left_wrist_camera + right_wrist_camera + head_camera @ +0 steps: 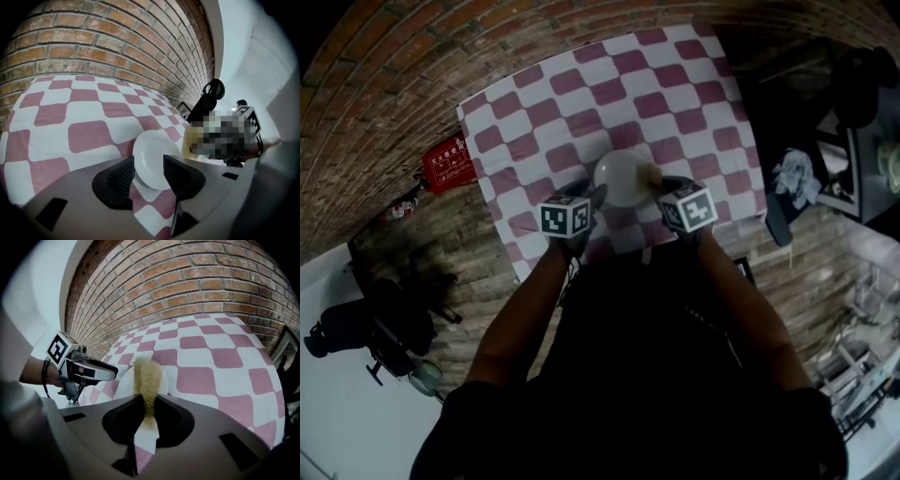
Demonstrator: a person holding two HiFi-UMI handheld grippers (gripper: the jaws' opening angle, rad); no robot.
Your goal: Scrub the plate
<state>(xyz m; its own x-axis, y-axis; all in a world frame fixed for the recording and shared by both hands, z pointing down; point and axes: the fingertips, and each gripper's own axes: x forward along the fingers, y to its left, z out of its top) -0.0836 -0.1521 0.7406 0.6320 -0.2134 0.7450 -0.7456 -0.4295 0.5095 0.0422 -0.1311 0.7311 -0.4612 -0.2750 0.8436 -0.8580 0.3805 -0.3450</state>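
Observation:
A small white plate [621, 176] lies on the pink-and-white checked tablecloth [675, 84], near its front edge. My left gripper [591, 199] is at the plate's left rim. In the left gripper view the plate [152, 157] sits between the widely parted jaws of that gripper [149, 171], which do not clamp it. My right gripper [661, 187] is at the plate's right side, shut on a tan fibrous scrub pad [651, 172]. In the right gripper view the pad [147, 380] sticks out of the jaws [149, 411] over the plate [124, 383].
A brick wall [93, 42] rises just behind the table. On the floor to the left lie a red sign [445, 161] and black camera gear [384, 328]. Dark furniture with cloths [797, 178] stands to the right of the table.

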